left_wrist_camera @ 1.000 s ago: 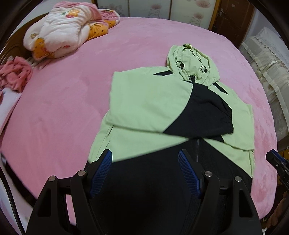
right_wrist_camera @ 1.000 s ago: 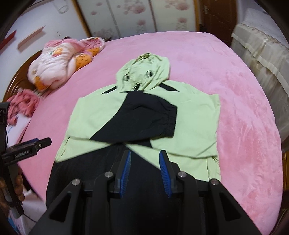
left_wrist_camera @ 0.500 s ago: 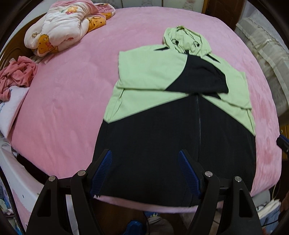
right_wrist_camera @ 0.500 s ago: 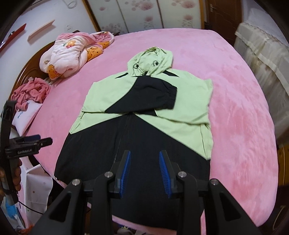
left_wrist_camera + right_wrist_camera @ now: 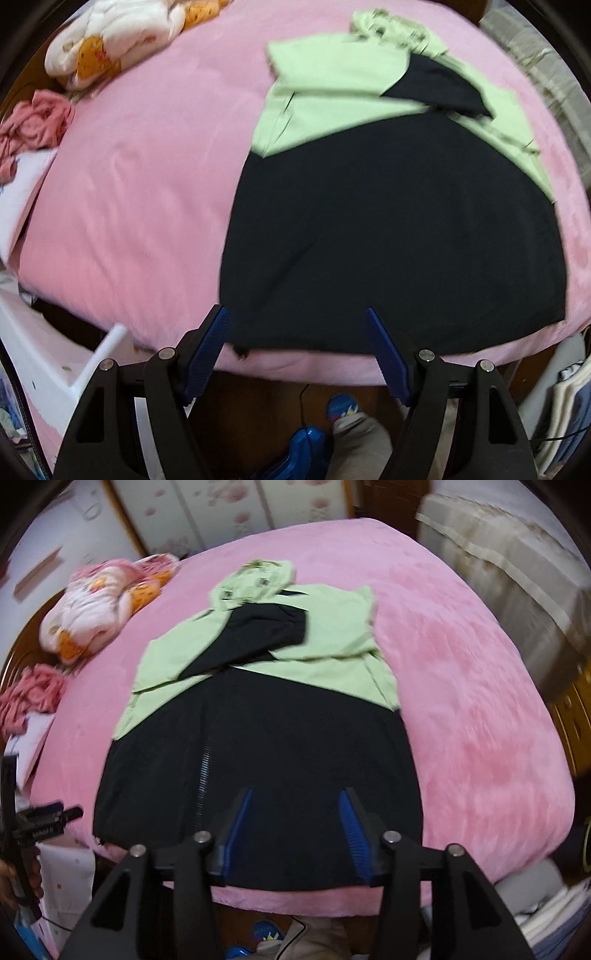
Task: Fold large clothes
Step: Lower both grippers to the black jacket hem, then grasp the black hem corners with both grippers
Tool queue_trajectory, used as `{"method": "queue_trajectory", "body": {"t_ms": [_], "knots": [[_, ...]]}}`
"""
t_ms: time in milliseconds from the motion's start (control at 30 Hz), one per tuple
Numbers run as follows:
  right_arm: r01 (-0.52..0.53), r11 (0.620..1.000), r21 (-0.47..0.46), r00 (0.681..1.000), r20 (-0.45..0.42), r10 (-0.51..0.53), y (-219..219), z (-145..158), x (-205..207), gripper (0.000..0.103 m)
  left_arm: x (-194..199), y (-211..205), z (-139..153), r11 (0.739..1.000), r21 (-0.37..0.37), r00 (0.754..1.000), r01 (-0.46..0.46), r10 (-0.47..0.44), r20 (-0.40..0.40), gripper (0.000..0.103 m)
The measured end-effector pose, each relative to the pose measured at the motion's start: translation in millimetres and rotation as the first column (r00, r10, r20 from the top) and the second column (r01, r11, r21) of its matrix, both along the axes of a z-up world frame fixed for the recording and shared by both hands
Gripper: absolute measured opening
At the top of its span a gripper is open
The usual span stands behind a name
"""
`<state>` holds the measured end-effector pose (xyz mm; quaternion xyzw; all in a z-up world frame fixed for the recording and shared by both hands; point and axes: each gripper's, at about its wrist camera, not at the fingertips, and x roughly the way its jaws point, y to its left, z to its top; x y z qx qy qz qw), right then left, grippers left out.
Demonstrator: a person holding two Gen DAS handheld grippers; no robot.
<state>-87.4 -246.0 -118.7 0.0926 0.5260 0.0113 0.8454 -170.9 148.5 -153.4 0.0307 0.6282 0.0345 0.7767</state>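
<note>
A hooded jacket (image 5: 388, 221), light green above and black below, lies flat on the pink bed (image 5: 140, 192), both sleeves folded across its chest and the hood at the far end. My left gripper (image 5: 295, 325) hangs open over the black hem near its left corner, with nothing between the blue pads. In the right wrist view the jacket (image 5: 266, 738) shows its zip running down the middle. My right gripper (image 5: 295, 805) hovers above the hem right of the zip; its jaws are opening and nothing is between them. The left gripper (image 5: 51, 819) shows at the left edge.
A bundled white, pink and orange quilt (image 5: 122, 33) and a crumpled pink cloth (image 5: 33, 125) lie at the bed's far left. A cream covered piece of furniture (image 5: 517, 590) stands to the right. A person's feet in blue footwear (image 5: 332, 424) stand below the bed's near edge.
Both grippers have drawn back from the jacket's chest towards the hem and the bed's near edge. The right gripper's jaws have spread wider. The jacket has not moved.
</note>
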Motion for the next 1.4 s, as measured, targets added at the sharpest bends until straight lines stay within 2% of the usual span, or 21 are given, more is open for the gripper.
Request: {"method": "queue_trajectory", "body": {"t_ms": [133, 333, 600, 767, 933, 1067, 1167, 1267, 1400], "knots": [[0.093, 0.995, 0.038, 0.995, -0.050, -0.091, -22, -27, -19, 0.050, -6, 26, -27, 0.999, -0.033, 0.998, -0.041, 0.040, -0.042, 0.074], [0.132, 0.991, 0.009, 0.985, -0.110, -0.130, -41, -64, -40, 0.050, -5, 52, -57, 0.991, -0.079, 0.993, -0.105, 0.101, -0.058, 0.074], [0.172, 0.984, -0.039, 0.974, -0.144, -0.176, -75, -104, -37, 0.050, 6, 71, -95, 0.988, -0.096, 0.992, -0.120, 0.114, -0.058, 0.074], [0.233, 0.972, 0.019, 0.960, -0.165, -0.226, -103, -131, -30, 0.050, 7, 81, -103, 0.980, -0.146, 0.991, -0.136, 0.132, -0.036, 0.080], [0.222, 0.973, 0.068, 0.964, -0.168, -0.208, -110, -143, -23, 0.050, 6, 87, -111, 0.970, -0.197, 0.990, -0.144, 0.142, -0.026, 0.088], [0.196, 0.977, 0.087, 0.970, -0.161, -0.181, -108, -148, -22, 0.052, 5, 82, -116, 0.969, -0.209, 0.992, -0.129, 0.128, -0.015, 0.096], [0.163, 0.977, 0.139, 0.978, -0.155, -0.141, -104, -146, -21, 0.052, -7, 84, -124, 0.965, -0.231, 0.993, -0.120, 0.122, -0.006, 0.096], [0.097, 0.977, 0.192, 0.988, -0.138, -0.071, -96, -140, -19, 0.050, -10, 86, -125, 0.965, -0.250, 0.996, -0.084, 0.089, 0.010, 0.092], [0.054, 0.983, 0.173, 0.988, -0.149, -0.028, -86, -145, -6, 0.050, -12, 87, -127, 0.966, -0.250, 0.998, -0.062, 0.066, 0.007, 0.093]]}}
